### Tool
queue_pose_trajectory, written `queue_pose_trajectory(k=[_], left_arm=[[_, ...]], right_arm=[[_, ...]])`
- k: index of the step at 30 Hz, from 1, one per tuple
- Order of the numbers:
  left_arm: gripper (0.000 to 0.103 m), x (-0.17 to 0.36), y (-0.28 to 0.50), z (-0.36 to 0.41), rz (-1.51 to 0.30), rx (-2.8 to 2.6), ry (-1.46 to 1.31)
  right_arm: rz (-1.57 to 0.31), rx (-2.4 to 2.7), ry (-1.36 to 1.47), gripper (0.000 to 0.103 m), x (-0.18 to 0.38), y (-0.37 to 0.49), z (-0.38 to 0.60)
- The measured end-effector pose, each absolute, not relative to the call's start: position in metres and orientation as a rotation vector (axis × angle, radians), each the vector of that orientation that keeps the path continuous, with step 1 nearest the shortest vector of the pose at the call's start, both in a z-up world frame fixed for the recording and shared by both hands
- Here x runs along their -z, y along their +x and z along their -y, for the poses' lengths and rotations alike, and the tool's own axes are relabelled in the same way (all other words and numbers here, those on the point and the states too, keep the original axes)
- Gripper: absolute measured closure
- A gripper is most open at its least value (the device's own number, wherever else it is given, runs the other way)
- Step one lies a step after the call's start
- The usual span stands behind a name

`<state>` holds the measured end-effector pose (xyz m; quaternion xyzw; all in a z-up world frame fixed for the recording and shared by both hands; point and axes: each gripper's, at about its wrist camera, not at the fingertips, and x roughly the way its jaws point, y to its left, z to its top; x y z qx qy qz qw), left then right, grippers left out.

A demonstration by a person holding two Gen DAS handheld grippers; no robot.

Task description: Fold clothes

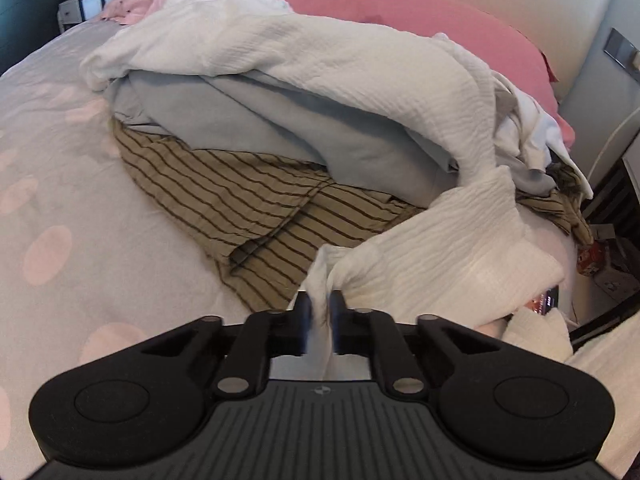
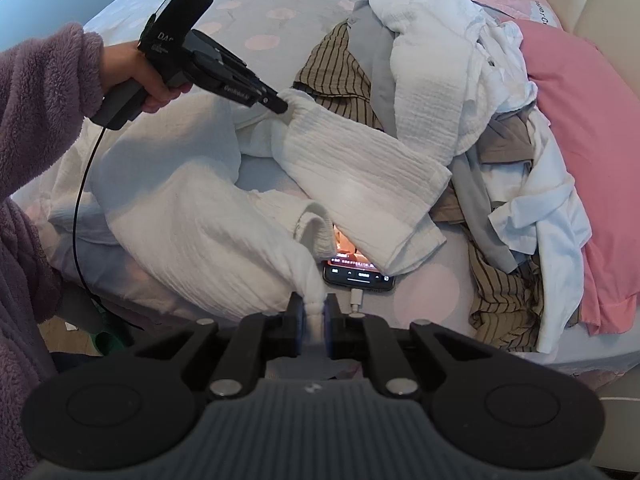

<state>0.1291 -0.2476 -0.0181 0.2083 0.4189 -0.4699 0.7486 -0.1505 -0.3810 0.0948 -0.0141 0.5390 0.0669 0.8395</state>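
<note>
A white crinkled garment (image 1: 448, 240) lies sprawled over the spotted bed, one part draped across the clothes pile. My left gripper (image 1: 320, 314) is shut on a bunched edge of it. In the right wrist view the same garment (image 2: 360, 168) stretches from the left gripper (image 2: 282, 105), held in a person's hand, down to my right gripper (image 2: 314, 316). The right gripper is shut on another bunched corner of the white cloth near the bed's front edge.
A pile holds a brown striped garment (image 1: 240, 204), a pale blue one (image 1: 256, 128) and other white pieces (image 2: 552, 216). A lit phone (image 2: 358, 274) on a charging cable lies on the sheet, partly under the white garment. A pink pillow (image 2: 592, 152) lies behind the pile.
</note>
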Motion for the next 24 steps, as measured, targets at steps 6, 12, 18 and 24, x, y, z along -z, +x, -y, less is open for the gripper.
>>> queue_pose_trajectory(k=[6, 12, 18, 24], left_arm=[[0.099, -0.027, 0.143, 0.213, -0.789, 0.896, 0.426], [0.099, -0.096, 0.174, 0.117, -0.671, 0.647, 0.329], [0.099, -0.154, 0.181, -0.005, -0.594, 0.390, 0.202], [0.099, -0.187, 0.153, -0.108, -0.522, 0.194, 0.048]], right_arm=[[-1.115, -0.124, -0.065, 0.091, -0.104, -0.149, 0.380], [-1.048, -0.092, -0.114, 0.091, -0.129, -0.141, 0.375], [-0.964, -0.047, -0.179, 0.091, -0.162, -0.108, 0.375], [-0.850, -0.004, -0.201, 0.091, -0.191, -0.044, 0.369]])
